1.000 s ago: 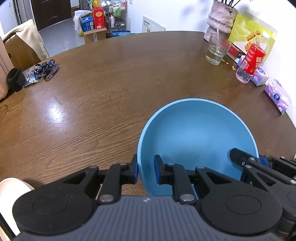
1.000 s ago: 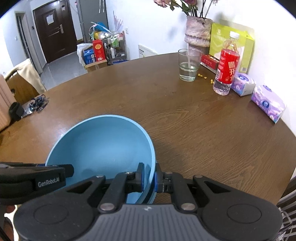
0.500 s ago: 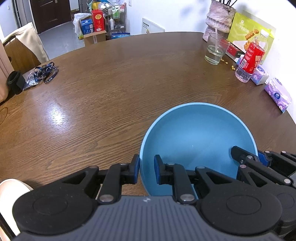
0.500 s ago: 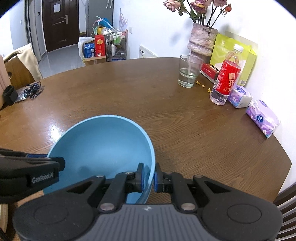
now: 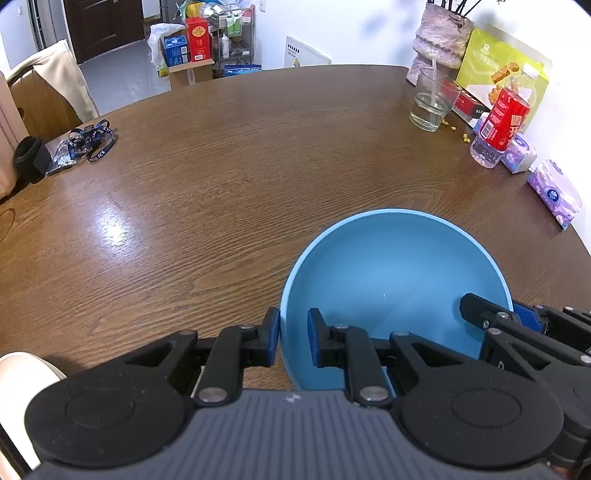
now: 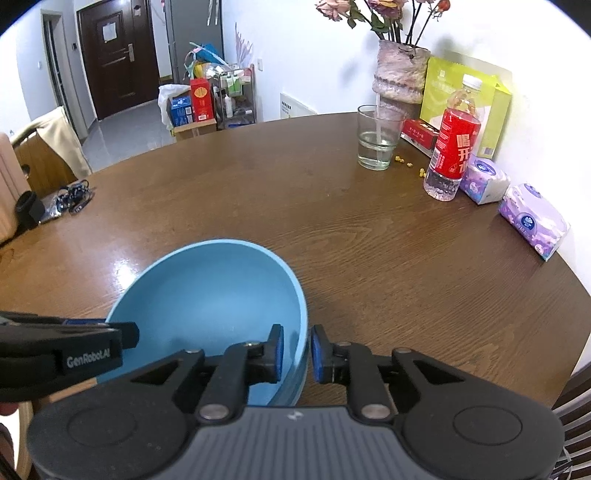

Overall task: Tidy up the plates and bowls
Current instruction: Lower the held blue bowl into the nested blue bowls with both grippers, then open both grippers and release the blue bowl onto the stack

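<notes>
Bowl (image 5: 395, 280) rim: left tongs (image 5: 293, 336) clamped on it, right tongs (image 6: 297, 349) opening (rim between); table (image 5: 221, 177) wide open ahead.

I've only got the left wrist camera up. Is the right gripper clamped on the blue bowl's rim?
Observer: No. The right gripper straddles the blue bowl at its rim. Its jaws are opening, and a gap shows on the rim's inner side.
Operator: What's past the table on that side?
Observer: A slatted chair back sits just beyond the table at its near right edge.
Operator: Anything in the vase?
Observer: The vase holds faded pink flowers.
</notes>
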Available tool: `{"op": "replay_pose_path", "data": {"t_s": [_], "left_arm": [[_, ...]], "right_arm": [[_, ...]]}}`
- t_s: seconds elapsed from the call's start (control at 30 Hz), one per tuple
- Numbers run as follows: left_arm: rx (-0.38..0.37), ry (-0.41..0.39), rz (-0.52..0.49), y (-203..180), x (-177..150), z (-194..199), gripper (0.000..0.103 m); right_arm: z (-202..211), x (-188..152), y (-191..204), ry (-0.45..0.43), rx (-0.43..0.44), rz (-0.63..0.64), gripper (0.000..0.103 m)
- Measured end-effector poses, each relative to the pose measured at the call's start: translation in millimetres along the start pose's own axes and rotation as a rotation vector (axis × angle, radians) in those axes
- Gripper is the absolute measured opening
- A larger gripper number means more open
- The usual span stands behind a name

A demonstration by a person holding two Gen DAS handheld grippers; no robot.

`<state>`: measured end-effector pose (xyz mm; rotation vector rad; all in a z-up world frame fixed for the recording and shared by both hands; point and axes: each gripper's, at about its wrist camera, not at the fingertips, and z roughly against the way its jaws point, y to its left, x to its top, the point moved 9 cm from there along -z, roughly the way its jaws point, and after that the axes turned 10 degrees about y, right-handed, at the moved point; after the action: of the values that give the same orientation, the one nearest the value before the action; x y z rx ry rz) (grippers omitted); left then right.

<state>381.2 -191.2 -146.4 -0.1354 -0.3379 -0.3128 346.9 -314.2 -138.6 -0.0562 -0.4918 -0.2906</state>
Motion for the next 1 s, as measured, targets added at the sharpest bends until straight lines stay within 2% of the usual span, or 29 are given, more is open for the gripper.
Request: {"op": "replay_pose_path", "data": {"t_s": [0.1,0.17,0.2,0.27,0.33,0.37,0.4,0.43,0.47,0.53,0.57,0.67,0.77,1.0], "left_arm": [[-0.004,-0.003,0.01,2,0,3,0.018],[-0.004,-0.01,0.017,4,1,6,0.019],[-0.006,-0.012,0.021,5,1,7,0.023],[-0.01,-0.017,0.034,9,2,11,0.036],[-0.007,-0.028,0.046,13,2,16,0.056],[-0.007,-0.032,0.051,14,2,18,0.061],[-0.01,-0.035,0.058,16,1,21,0.071],[-0.015,-0.039,0.063,17,1,23,0.081],[-0.019,-0.045,0.067,19,1,26,0.084],[-0.02,-0.052,0.074,21,0,31,0.097],[-0.02,-0.053,0.079,22,-1,34,0.1],[-0.031,-0.054,0.086,24,-3,41,0.103],[-0.036,-0.06,0.095,25,-6,46,0.103],[-0.033,-0.052,0.103,29,-9,48,0.103]], "right_arm": [[1,-1,-3,0.003,0.016,-0.019,0.027],[3,-1,-5,0.004,0.027,-0.03,0.039],[4,-1,-6,0.004,0.032,-0.035,0.048],[7,-1,-8,0.006,0.042,-0.042,0.058],[9,-1,-10,0.014,0.055,-0.049,0.07],[9,-2,-11,0.022,0.062,-0.053,0.074],[9,-3,-12,0.031,0.067,-0.06,0.082],[10,-3,-13,0.039,0.073,-0.067,0.085],[12,-4,-14,0.042,0.08,-0.07,0.085],[14,-5,-16,0.054,0.092,-0.076,0.089],[15,-6,-16,0.059,0.097,-0.077,0.094],[20,-9,-18,0.068,0.113,-0.085,0.096],[25,-10,-18,0.071,0.113,-0.086,0.102],[33,-13,-17,0.067,0.117,-0.083,0.103]]}}
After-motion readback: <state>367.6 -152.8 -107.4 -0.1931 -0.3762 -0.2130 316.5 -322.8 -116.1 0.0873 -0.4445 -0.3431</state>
